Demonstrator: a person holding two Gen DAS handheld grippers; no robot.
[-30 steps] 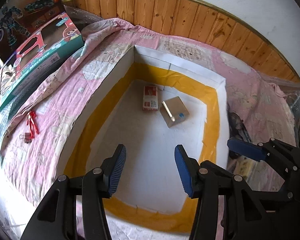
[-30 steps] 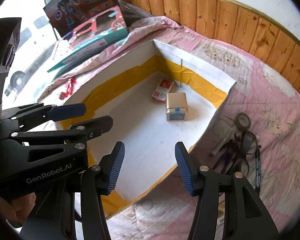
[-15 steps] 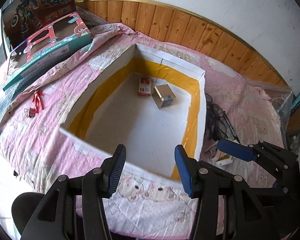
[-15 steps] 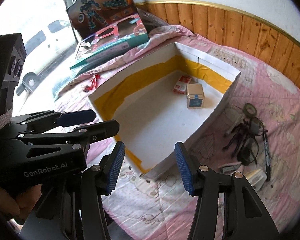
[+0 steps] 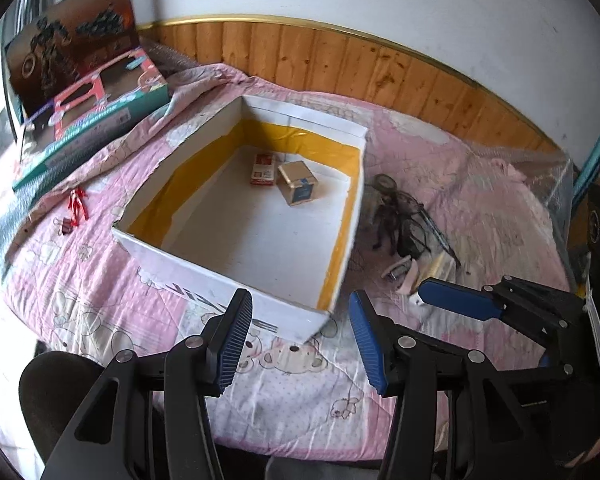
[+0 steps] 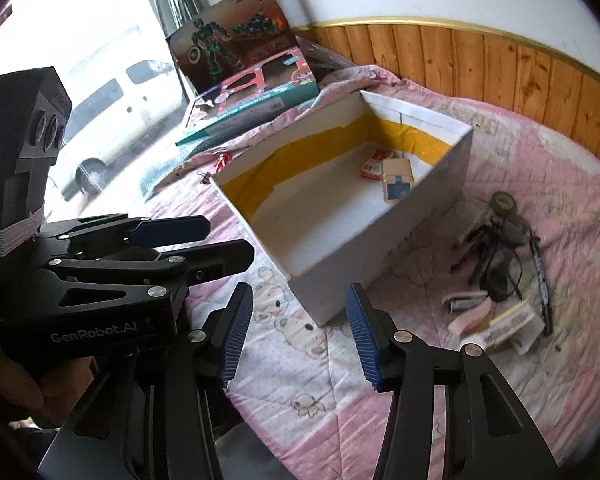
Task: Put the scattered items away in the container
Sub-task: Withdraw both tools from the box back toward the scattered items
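White card forms the box (image 5: 236, 276), an open tray with a yellow tape band along its inner walls, resting on a pink quilt (image 5: 112, 304). Two items already lie on its floor near the far wall: a red pack (image 5: 262, 169) and a tan carton (image 5: 298, 188), close together.

The left gripper (image 5: 300, 344) hangs above the quilt just short of the box's near corner, its jaws wide and empty. The right gripper (image 6: 298, 338) hangs beside it, likewise wide and empty.

The remaining clutter lies outside the box. On the right side sits a pile (image 6: 496, 264): a tape roll (image 6: 505, 201), dark tangled wire-like pieces, a black pen (image 6: 540, 276), a pink strip (image 6: 470, 316) and a pale flat packet (image 6: 512, 326). On the left side lie a red charm (image 5: 77, 205) and a black clip (image 5: 64, 226).

The likely step is a reach to the pile with the right gripper. Procedure, as a judgement:
- Select one rigid, separate item first; the packet or the strip sits at the pile's near edge.
- Approach from above and align the jaws across the narrow dimension.
- Avoid the tangle; thin dark parts may drag neighbours along.
- The quilt is soft and wrinkled; press lightly so the ribbed blue pads (image 6: 236, 334) do not pinch cloth.
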